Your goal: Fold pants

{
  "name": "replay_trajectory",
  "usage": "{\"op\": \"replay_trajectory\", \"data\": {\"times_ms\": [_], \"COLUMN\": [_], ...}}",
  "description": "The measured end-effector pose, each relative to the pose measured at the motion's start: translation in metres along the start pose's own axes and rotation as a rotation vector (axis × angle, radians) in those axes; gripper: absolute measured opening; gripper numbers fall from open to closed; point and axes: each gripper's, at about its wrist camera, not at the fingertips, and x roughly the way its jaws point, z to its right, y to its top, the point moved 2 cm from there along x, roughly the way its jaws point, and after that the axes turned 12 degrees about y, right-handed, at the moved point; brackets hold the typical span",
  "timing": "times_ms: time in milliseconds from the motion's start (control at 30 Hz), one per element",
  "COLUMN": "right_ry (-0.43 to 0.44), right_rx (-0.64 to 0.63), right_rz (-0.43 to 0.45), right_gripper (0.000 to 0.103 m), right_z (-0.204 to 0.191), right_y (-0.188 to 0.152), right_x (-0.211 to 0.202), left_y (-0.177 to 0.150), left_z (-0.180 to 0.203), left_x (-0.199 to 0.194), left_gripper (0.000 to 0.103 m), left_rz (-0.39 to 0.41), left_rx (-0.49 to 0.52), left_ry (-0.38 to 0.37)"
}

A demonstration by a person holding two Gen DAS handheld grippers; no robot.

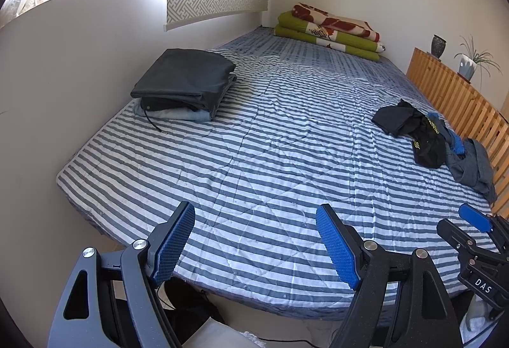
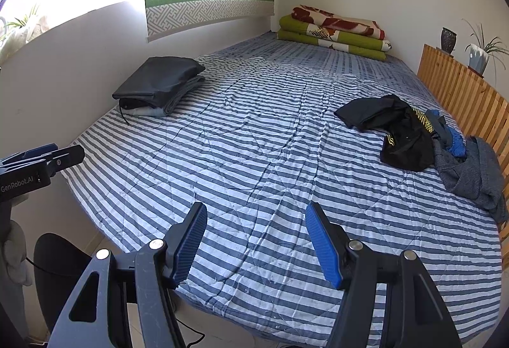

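Above the near edge of the blue-and-white striped quilted bed [image 1: 254, 141], the left gripper [image 1: 254, 247] and right gripper [image 2: 256, 244] are hovering with blue-padded jaws parted and nothing between them. Rumpled black, blue and grey pants [image 2: 413, 138] are lying far right beside the slatted wooden rail [image 2: 461, 93]; folded dark garments [image 1: 184, 83] are sitting stacked far left.

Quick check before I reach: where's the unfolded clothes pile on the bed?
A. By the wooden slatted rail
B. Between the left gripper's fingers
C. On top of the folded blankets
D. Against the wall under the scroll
A: the crumpled clothes pile lies beside the wooden slatted rail.
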Motion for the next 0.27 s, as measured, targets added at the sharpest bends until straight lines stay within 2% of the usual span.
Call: {"op": "replay_trajectory", "data": {"times_ms": [267], "right_ry": [0.004], "right_rx": [0.005], "right_rz": [-0.011], "right_gripper": [0.06], "right_z": [0.0018], "right_y": [-0.0026], "right_x": [0.0054], "left_y": [-0.0003], "left_z": [0.0031], "left_x": [0.0054], "left_gripper": [0.081], "left_rz": [0.0], "left_rx": [0.004], "left_ry": [0.008]}}
